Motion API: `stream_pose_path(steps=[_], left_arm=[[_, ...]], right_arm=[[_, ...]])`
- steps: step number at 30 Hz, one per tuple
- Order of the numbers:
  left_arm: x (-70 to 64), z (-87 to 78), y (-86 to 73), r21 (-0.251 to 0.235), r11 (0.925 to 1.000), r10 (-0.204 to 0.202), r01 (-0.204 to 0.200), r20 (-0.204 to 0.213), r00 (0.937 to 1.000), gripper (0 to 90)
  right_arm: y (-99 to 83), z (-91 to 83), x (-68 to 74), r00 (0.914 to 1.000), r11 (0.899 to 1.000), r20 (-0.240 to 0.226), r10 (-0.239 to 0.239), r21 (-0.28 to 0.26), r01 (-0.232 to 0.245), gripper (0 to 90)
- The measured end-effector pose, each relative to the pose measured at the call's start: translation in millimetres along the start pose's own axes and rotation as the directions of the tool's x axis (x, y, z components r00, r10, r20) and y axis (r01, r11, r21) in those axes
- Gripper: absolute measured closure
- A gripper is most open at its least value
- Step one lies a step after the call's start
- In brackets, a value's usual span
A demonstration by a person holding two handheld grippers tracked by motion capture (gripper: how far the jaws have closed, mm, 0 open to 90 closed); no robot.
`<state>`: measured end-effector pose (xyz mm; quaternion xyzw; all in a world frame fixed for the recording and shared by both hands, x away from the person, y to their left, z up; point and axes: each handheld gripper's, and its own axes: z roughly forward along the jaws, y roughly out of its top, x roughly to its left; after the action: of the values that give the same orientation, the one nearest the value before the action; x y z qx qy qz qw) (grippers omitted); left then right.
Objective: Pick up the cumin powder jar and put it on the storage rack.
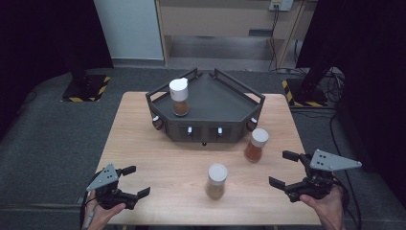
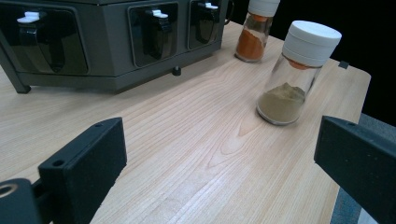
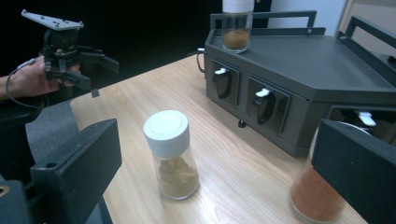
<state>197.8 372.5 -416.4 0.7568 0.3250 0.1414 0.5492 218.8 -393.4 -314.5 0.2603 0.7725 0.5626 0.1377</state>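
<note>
Near the table's front edge, the left gripper [image 1: 133,182] and right gripper [image 1: 283,168] are held low at opposite corners, jaws spread wide and nothing gripped. Between them, the beige spice jar [image 1: 216,180] is stood upright, well apart from both.

Two little glass spice jars with white screw lids are standing upright on the wooden table. The tan-powder jar [image 1: 216,181] is near the front edge, about centre. The orange-powder jar [image 1: 256,144] stands farther back and to its right, just beside the dark rack's [image 1: 225,103] right corner.
</note>
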Motion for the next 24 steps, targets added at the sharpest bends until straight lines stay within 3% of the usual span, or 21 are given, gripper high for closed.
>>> stream_pose_path(steps=[13,24], left_arm=[[0.3,0.4,0.2,0.004,1.0,-0.002,0.002,0.003,1.0,1.1],[-0.2,0.3,0.3,0.005,1.0,-0.003,0.003,-0.002,1.0,0.3]], right_arm=[[21.5,22.6,-1.7,0.9975,0.998,-0.057,-0.042,0.033,0.044,2.7],[29.3,40.7,-3.6,0.9941,0.997,-0.095,-0.052,0.059,0.058,2.8]])
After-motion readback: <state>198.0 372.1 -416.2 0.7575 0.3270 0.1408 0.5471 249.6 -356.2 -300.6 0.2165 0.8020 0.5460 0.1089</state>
